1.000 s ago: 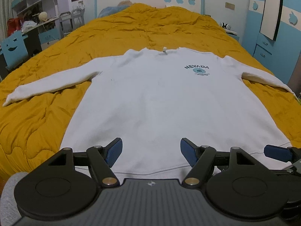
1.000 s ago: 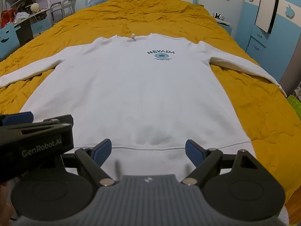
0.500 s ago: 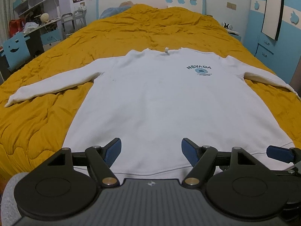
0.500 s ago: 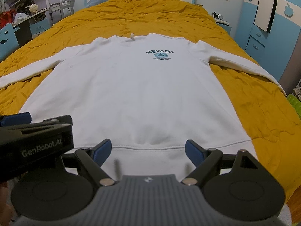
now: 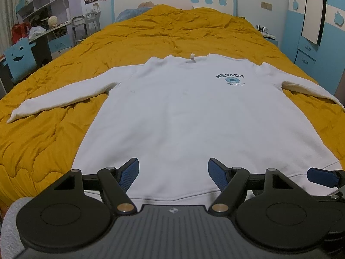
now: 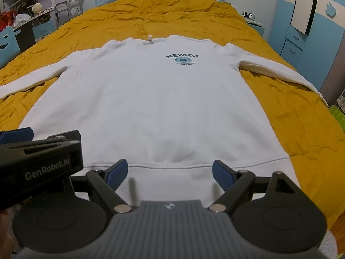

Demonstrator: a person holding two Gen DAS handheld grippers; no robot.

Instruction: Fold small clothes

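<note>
I see the white sweatshirt [image 5: 194,116] lying flat, front up, in the centre of both wrist views on the mustard quilt [image 5: 54,129]. Its long axis runs from the bottom of the frame to the top: the hem band [image 6: 183,179] lies at the lower centre, nearest my grippers, and the collar [image 6: 151,40] points toward the headboard [image 5: 172,2] at the top. The NEVADA print [image 6: 182,59] sits right of centre, below the collar. Both sleeves are spread outward: one sleeve [image 5: 64,99] reaches the left edge of the left wrist view, the other sleeve [image 6: 280,73] slants toward the right edge of the right wrist view.

Bare quilt surrounds the garment on the left, on the right and above the collar. At the right edge of the frame, the blue cabinet [image 6: 301,43] stands beside the bed; at the upper left, a desk [image 5: 43,34] and shelving stand beside it.

The left gripper [image 5: 173,173] hovers at the hem, its blue pads [image 5: 129,172] wide apart with nothing between them. The right gripper [image 6: 170,173] sits just beside it at the hem, likewise spread and holding nothing. I cannot tell whether either touches the cloth.
</note>
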